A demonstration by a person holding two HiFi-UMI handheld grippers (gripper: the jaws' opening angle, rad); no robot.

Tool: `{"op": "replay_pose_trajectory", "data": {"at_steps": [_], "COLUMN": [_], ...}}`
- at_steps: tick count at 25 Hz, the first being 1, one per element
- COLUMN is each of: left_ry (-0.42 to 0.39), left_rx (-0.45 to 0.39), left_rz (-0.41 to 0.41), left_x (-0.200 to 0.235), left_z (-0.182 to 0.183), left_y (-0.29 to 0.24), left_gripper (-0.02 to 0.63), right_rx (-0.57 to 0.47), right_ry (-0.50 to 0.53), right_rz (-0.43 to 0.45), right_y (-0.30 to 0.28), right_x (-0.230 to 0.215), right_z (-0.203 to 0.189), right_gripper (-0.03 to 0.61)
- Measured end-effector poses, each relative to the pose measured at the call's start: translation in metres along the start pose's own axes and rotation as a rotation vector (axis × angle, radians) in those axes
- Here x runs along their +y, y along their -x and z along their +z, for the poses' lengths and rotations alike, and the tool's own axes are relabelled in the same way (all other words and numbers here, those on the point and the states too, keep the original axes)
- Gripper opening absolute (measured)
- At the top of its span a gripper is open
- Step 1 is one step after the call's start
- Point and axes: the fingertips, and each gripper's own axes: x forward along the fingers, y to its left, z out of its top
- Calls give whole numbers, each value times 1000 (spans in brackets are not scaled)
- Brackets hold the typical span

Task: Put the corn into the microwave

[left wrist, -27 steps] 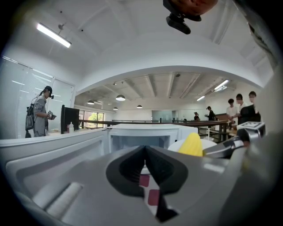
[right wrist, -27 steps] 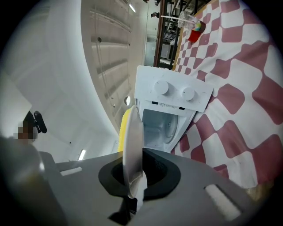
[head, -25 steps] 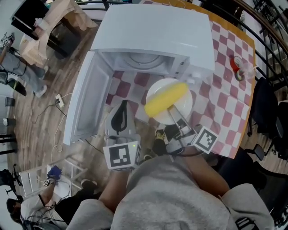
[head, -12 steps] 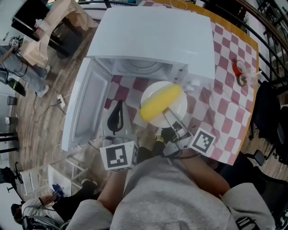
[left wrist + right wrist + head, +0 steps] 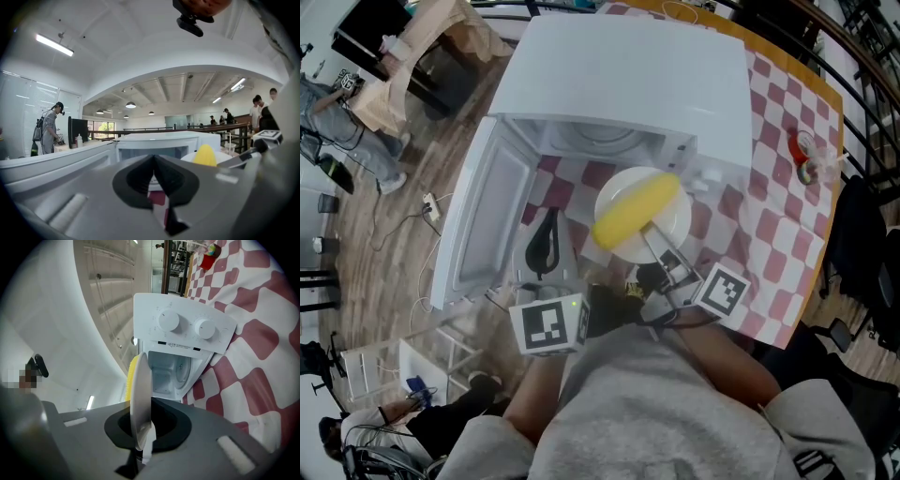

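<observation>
Step in hand: carry-in. Nearest the body, the left hand-held gripper (image 5: 546,246) is kept shut w/ nothing between its jaws, idle just in front of the open door (image 5: 483,225). To its right, the right hand-held gripper (image 5: 656,246) is clamped on the near rim of a white plate (image 5: 673,223). In the right gripper view the rim is seen pinched edge-on between the pads. The corn (image 5: 636,208) is lying on that plate, which is held in the air just short of the microwave (image 5: 628,75) mouth, above the checked table (image 5: 769,216). It is not yet inside. Beyond, the cavity (image 5: 169,371) is seen w/ nothing in it, approx. in line w/ the plate.

Next, by judgement: the plate is to be kept level so the cob is not rolled off. It is then to be pushed fwd through the opening and set on the cavity floor, and the grip released. Clearance on the control-panel side should be watched.
</observation>
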Motion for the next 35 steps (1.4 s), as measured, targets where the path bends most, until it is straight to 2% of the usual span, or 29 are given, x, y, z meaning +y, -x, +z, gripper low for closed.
{"op": "replay_pose_trajectory", "data": {"at_steps": [10, 35], "left_ry": [15, 30], "left_rx": [-2, 12], "left_rz": [-31, -192], "left_x": [9, 52], "left_z": [-3, -9], "left_y": [-10, -80], "left_gripper": [11, 10], "right_rx": [-21, -149], "right_ry": [-2, -2], "right_rz": [-13, -100], "right_y": [-12, -74], "right_x": [-1, -17], "right_z": [-2, 3], "right_gripper": [6, 6]}}
